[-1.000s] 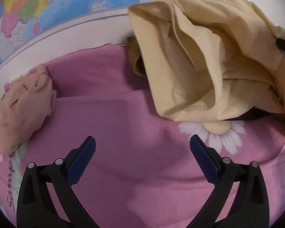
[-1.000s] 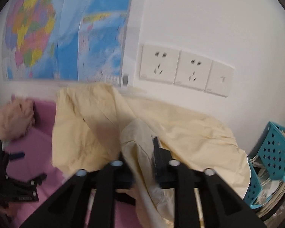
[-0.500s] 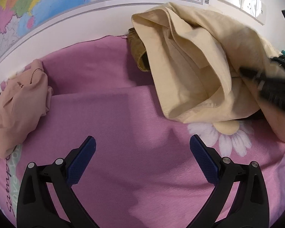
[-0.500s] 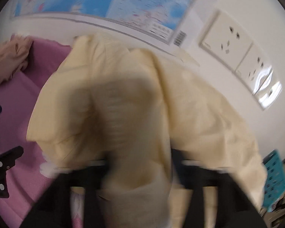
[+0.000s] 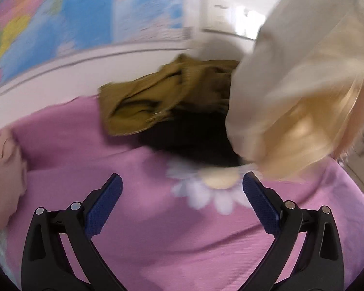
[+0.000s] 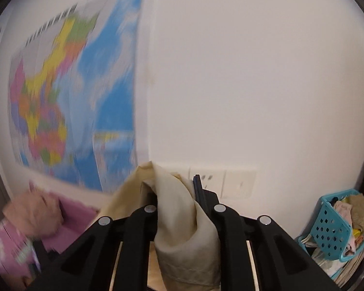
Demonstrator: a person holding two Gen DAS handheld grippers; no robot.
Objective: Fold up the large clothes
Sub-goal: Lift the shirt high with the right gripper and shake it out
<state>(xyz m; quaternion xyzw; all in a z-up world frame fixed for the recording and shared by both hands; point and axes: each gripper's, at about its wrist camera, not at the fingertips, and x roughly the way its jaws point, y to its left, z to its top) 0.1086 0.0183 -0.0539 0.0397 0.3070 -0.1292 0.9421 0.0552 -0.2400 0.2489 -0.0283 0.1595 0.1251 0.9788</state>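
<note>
Cream cotton fills the right gripper [image 6: 182, 194]: its jaws have just been closing and now pinch a bunched fold of the cream garment [image 6: 179, 220], which hangs from them in the right wrist view. In the left wrist view the same garment [image 5: 291, 92] swings, blurred, above the right side of the pink sheet [image 5: 182, 242], clear of the daisy print [image 5: 216, 186].

The left gripper [image 5: 182, 194] hovers low over the sheet with its jaws spread wide and nothing between them.

Beyond the daisy lies a dark cloth [image 5: 191, 138], and behind that an olive garment [image 5: 157, 99] crumpled against the white wall. A pale pink garment [image 5: 2, 169] sits heaped at the sheet's left edge. On the wall are a map [image 6: 68, 101] and some sockets [image 6: 220, 181]; a teal basket [image 6: 337, 228] of small clothes stands at the right.

The step in hand looks like lifting the cream garment free of the pile so it can be laid out flat. To do it well, the right hand probably needs to raise the cloth until its lower hem is clear of the olive and dark pieces. The empty left gripper should then find a matching corner or seam rather than a random bunch. With both ends held, the cloth can be pulled taut and laid over the open pink area in front.
</note>
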